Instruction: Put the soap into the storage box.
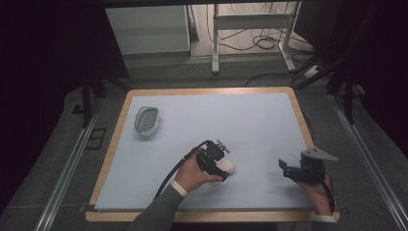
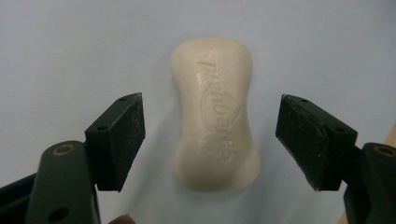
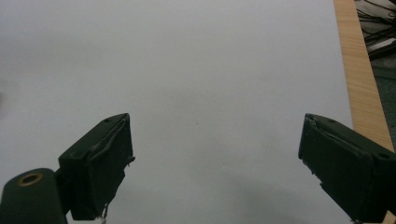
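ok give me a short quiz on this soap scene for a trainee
1. True or false: the left hand-held gripper is clamped on the soap bar.
2. Which lies at the far left of the table? A) soap dish B) cup C) sponge
3. What lies between the right hand-held gripper's jaws?

Key:
1. False; the jaws stand apart on either side of the bar, not touching it.
2. A, the soap dish.
3. Only bare table surface.

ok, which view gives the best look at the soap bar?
The left gripper view: the soap bar lies flat on the blue mat, whole, embossed lettering visible, between the open left tongs, untouched. In the high view it is a small pale blob at those tongs' tip. The right gripper view looks across bare mat.
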`<act>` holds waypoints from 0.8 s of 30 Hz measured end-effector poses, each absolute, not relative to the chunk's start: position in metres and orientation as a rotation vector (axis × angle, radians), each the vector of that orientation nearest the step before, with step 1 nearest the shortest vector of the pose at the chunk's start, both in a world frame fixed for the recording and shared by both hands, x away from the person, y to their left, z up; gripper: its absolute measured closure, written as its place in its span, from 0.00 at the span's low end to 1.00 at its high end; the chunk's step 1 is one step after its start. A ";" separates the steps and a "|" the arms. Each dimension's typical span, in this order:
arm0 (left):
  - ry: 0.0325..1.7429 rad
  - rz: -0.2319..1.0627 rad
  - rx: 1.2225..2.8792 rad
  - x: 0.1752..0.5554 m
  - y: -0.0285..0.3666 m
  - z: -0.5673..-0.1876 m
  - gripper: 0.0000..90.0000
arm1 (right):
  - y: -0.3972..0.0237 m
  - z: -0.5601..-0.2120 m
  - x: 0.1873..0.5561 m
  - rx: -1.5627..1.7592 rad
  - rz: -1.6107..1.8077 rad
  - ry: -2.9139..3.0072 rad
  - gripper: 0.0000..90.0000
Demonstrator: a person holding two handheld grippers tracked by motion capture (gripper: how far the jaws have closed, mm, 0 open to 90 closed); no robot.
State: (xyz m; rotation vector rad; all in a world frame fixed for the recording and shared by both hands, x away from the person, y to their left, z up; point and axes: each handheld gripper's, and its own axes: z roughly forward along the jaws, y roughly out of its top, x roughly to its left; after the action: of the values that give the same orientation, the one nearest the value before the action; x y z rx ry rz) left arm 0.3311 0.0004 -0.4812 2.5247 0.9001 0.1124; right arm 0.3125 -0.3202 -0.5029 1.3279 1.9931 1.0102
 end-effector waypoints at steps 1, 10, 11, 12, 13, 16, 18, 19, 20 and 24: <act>0.900 0.111 2.533 0.333 -0.002 -0.483 0.27 | -0.320 -0.503 0.313 1.329 1.009 1.991 0.11; 0.915 0.104 2.597 0.333 -0.015 -0.500 0.39 | -0.322 -0.504 0.313 1.335 1.007 1.992 0.11; 0.915 0.104 2.597 0.333 -0.015 -0.500 0.41 | -0.322 -0.504 0.313 1.335 1.007 1.992 0.11; 0.915 0.099 2.605 0.333 -0.014 -0.502 0.43 | -0.323 -0.504 0.313 1.337 1.002 1.989 0.11; 0.916 0.099 2.606 0.333 -0.014 -0.503 0.45 | -0.323 -0.504 0.313 1.339 1.001 1.988 0.11; 0.911 0.110 2.613 0.332 -0.014 -0.504 0.52 | -0.323 -0.505 0.313 1.340 1.001 1.988 0.11; 0.907 0.113 2.605 0.332 -0.013 -0.503 0.54 | -0.323 -0.505 0.313 1.339 1.000 1.992 0.11; 0.895 0.114 2.606 0.333 -0.013 -0.503 0.54 | -0.323 -0.505 0.313 1.339 0.998 1.994 0.11; 0.895 0.114 2.606 0.333 -0.013 -0.503 0.55 | -0.323 -0.505 0.313 1.339 0.998 1.994 0.11; 0.875 0.136 2.605 0.335 -0.010 -0.501 0.55 | -0.324 -0.505 0.313 1.341 0.997 1.991 0.11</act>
State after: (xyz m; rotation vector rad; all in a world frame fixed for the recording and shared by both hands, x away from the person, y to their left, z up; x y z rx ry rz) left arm 0.3349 -0.0098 -0.5007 2.6047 0.8749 0.1356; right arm 0.3131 -0.3238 -0.5052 1.3414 1.9909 0.9973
